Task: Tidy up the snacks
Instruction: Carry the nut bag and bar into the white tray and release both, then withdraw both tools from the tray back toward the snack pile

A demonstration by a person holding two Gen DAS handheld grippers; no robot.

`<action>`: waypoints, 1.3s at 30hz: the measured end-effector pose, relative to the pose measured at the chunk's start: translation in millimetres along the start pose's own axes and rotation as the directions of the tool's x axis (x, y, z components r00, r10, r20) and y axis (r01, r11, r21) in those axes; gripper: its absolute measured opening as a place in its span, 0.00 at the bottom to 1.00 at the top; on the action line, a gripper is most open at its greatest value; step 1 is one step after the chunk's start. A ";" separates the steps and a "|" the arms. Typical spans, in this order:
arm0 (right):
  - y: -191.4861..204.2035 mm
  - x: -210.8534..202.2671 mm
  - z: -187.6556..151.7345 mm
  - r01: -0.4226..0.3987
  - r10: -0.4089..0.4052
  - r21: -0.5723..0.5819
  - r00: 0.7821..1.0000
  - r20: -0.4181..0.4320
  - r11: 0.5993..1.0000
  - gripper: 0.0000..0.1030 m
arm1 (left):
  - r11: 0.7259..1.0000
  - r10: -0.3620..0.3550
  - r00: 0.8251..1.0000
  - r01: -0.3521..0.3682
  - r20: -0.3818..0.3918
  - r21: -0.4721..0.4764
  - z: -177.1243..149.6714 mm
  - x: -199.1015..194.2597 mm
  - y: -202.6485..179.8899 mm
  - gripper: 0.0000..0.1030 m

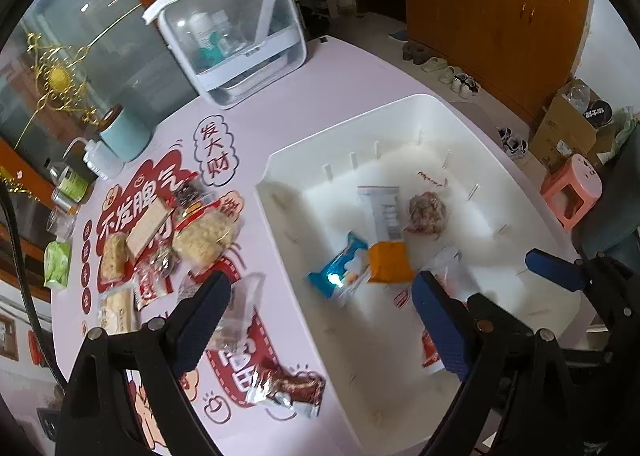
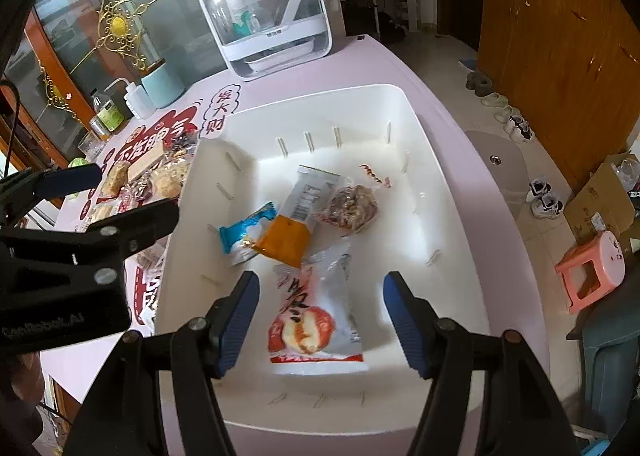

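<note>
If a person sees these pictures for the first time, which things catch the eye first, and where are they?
The big white bin fills the middle of the pink table; inside lie a few snacks, the largest a white packet with a red picture right between the open fingers of the right claw. Left of the bin, a heap of unsorted snacks waits on the red-printed mat, with the left claw open above the bin's edge.

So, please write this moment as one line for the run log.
left gripper: open, empty | right gripper: open over red-white packet | white bin: several snacks inside | more snacks on table
</note>
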State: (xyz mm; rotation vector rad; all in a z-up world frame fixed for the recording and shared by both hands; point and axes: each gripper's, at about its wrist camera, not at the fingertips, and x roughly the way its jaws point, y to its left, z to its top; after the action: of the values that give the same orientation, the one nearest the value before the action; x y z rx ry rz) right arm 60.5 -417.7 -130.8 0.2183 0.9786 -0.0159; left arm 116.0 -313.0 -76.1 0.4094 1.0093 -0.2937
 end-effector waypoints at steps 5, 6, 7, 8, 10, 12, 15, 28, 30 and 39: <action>9.6 -6.3 -0.9 0.000 0.000 0.014 1.000 0.018 1.000 0.63 | 1.000 0.007 1.000 -0.007 0.013 -0.025 -11.8 -14.4 17.4 0.89; 12.3 -8.3 -0.7 -0.004 0.004 0.018 1.000 0.023 1.000 0.63 | 1.000 0.009 1.000 -0.009 0.016 -0.028 -14.8 -17.7 21.2 0.89; 13.8 -9.9 -0.4 -0.005 0.005 0.019 1.000 0.026 1.000 0.63 | 0.999 0.009 1.000 -0.008 0.021 -0.031 -17.7 -21.2 25.0 0.89; 15.4 -11.1 0.1 -0.004 0.004 0.019 1.000 0.030 1.000 0.63 | 0.999 0.009 1.000 -0.008 0.024 -0.032 -19.0 -23.5 26.8 0.89; 21.8 -16.3 0.8 -0.001 0.000 0.018 0.999 0.046 1.000 0.63 | 0.999 0.014 0.999 -0.013 0.036 -0.037 -24.0 -31.2 34.6 0.89; 28.0 -21.2 1.2 -0.001 0.000 0.019 0.998 0.062 1.000 0.63 | 0.999 0.016 0.999 -0.014 0.048 -0.043 -28.4 -38.0 41.5 0.89; 40.6 -28.8 1.8 -0.001 0.000 0.013 0.996 0.087 1.000 0.63 | 0.998 0.015 0.998 -0.011 0.065 -0.057 -35.3 -49.0 55.3 0.89; 127.9 -40.3 5.3 0.009 -0.005 -0.029 0.992 0.126 1.000 0.63 | 0.984 0.072 0.992 -0.052 0.107 -0.172 -82.9 -78.8 163.8 0.89; 143.6 -39.6 5.5 0.015 -0.010 -0.041 0.992 0.125 0.999 0.63 | 0.979 0.084 0.991 -0.063 0.102 -0.194 -91.3 -77.9 183.5 0.89; 202.5 -17.3 3.8 0.015 -0.012 -0.053 0.998 0.061 0.998 0.63 | 0.944 0.111 0.992 -0.088 0.054 -0.317 -133.0 -59.0 283.7 0.89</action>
State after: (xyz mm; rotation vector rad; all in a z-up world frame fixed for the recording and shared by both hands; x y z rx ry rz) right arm 76.6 -221.9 -78.8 0.1610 0.9195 -0.0090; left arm 105.4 2.6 -32.1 0.1575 0.9428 -0.0528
